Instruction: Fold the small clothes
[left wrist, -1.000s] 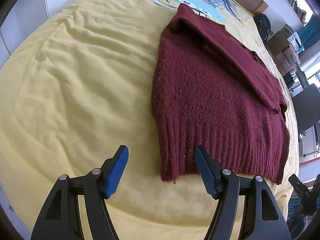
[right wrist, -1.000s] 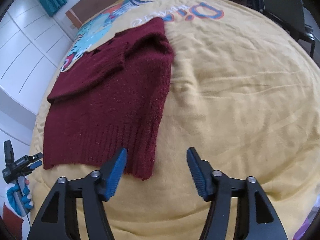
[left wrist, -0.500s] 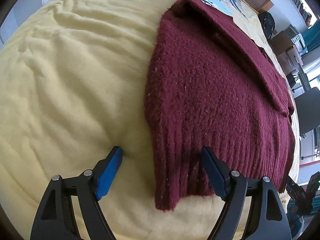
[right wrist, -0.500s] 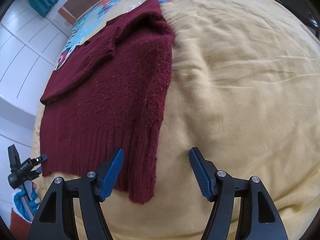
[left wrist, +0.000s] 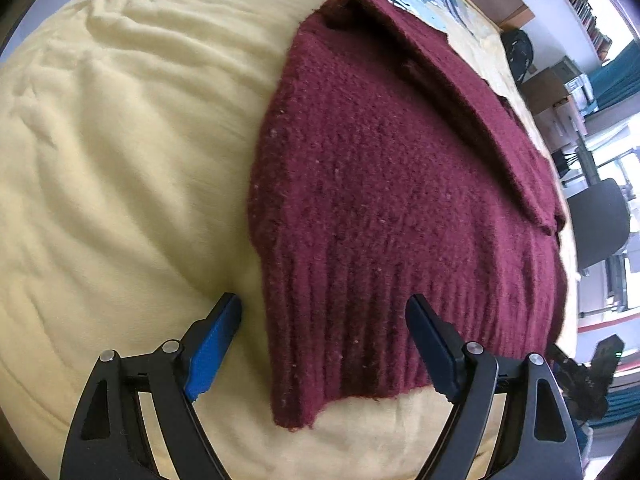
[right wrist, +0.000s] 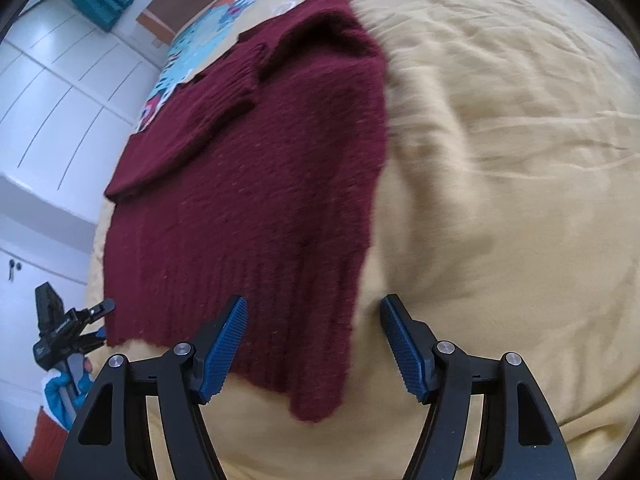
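Lying flat on a yellow blanket (left wrist: 120,160), a dark red knitted sweater (left wrist: 380,184) has one sleeve (left wrist: 472,108) folded across its upper part. Its ribbed hem (left wrist: 360,340) faces both cameras.

Left gripper (left wrist: 324,344): the jaws stand wide, set astride the hem's near corner. One blue pad (left wrist: 212,348) lies on the blanket just beside the sweater's side edge; the other pad (left wrist: 430,348) rests over the ribbing. Neither pad presses the knit.

Right gripper (right wrist: 312,348): the jaws stand wide, set astride the opposite corner of the hem (right wrist: 256,320). One pad (right wrist: 224,350) is over the ribbing; the other pad (right wrist: 402,350) is over bare blanket (right wrist: 500,200), clear of the sweater (right wrist: 260,184) edge. No grip on the cloth is visible.

The blanket carries a coloured print (right wrist: 196,52) beyond the sweater's collar end. White cupboard doors (right wrist: 52,100) stand beside the bed in the right wrist view. In that same view, the left gripper (right wrist: 72,328) appears at the hem's far corner.
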The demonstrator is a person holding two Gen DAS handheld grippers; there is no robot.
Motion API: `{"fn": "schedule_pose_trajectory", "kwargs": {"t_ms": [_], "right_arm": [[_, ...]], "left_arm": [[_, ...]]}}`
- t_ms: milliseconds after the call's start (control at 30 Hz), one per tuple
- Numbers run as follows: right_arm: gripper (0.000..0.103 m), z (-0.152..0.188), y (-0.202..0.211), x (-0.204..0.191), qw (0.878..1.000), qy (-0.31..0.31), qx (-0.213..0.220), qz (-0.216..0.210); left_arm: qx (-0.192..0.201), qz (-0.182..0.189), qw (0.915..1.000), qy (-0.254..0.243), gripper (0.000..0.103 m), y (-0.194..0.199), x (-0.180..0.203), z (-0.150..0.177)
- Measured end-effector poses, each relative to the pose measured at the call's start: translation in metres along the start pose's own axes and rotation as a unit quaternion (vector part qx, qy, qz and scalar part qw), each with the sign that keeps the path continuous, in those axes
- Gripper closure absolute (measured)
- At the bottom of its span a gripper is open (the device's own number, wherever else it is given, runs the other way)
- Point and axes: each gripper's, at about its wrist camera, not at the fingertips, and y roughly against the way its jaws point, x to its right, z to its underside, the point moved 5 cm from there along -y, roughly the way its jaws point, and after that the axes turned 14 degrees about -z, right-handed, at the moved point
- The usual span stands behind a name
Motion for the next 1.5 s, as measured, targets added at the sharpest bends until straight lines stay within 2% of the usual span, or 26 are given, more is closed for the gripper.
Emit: {"fn": "schedule_pose_trajectory", "kwargs": {"t_ms": [200,533,833,1067,1333,1500], "right_arm": [[0.034,0.002,-0.007,-0.003,1.000,-0.011,-0.003,-0.025],[0.051,0.000,-0.012,-0.003,0.999,-0.026,-0.008,-0.044],[0.067,-0.001,-0.010,0.002,0.998,-0.040,-0.008,-0.055],[0.076,-0.002,-0.008,0.003,0.998,-0.040,-0.010,-0.054],[0.086,-0.004,-0.008,0.002,0.998,-0.033,-0.017,-0.054],[0.089,-0.005,-0.007,0.004,0.997,-0.041,-0.016,-0.062]], "left_arm": [[-0.011,0.044,0.9989,0.006,0.027,0.002,0.005,0.006],[-0.022,0.088,0.9955,0.025,0.034,0.007,-0.005,0.015],[-0.028,0.100,0.9937,0.042,0.055,0.006,-0.009,0.015],[-0.032,0.102,0.9934,0.043,0.065,0.005,-0.015,0.014],[-0.033,0.100,0.9936,0.041,0.090,0.003,-0.016,0.015],[-0.030,0.102,0.9937,0.034,0.092,0.004,-0.013,0.015]]}}
